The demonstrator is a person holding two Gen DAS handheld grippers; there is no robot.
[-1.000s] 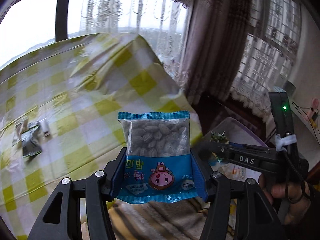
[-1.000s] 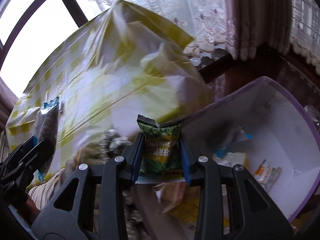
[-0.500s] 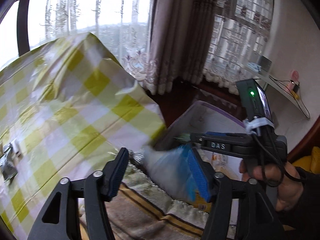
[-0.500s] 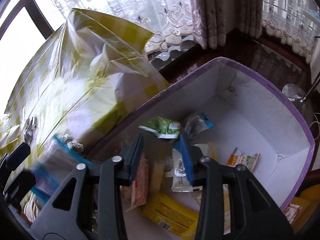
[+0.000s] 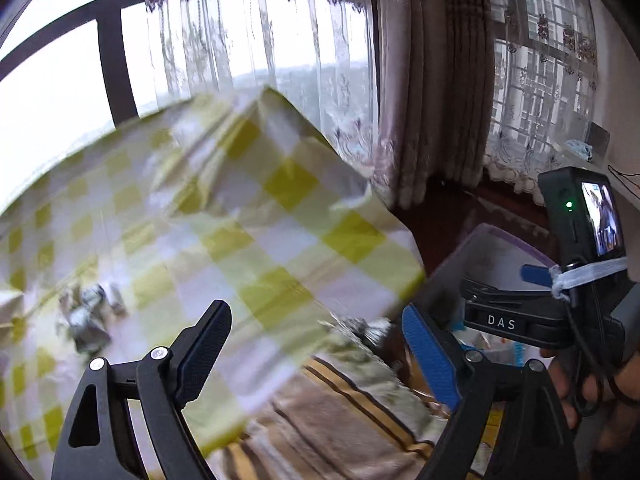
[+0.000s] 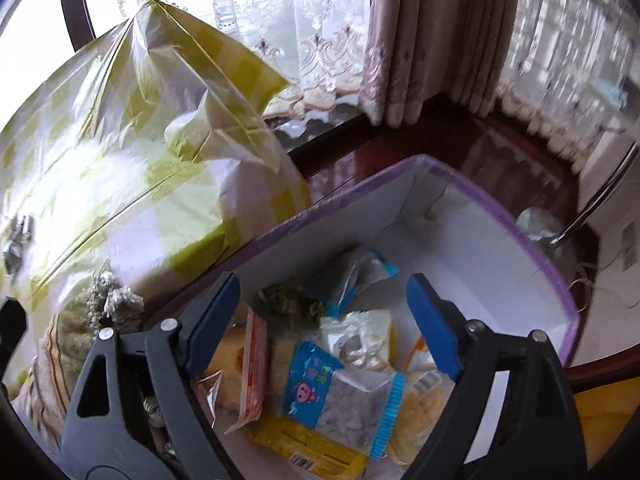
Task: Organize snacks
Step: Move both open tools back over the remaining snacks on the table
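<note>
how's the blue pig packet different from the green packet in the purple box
The blue pig packet lies near the front of the purple-rimmed box, on top of other snacks; the green packet lies farther back, toward the tablecloth side. The blue one is larger, with a clear window showing pale grey pieces; the green one is smaller, dark and crumpled, its contents hidden. Both lie loose in the box, gripped by neither gripper.

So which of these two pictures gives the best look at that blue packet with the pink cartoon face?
The right wrist view. There the blue packet lies in plain sight on top of the other snacks inside the purple-rimmed box. In the left wrist view only a corner of that box shows, and the packet cannot be seen.
</note>
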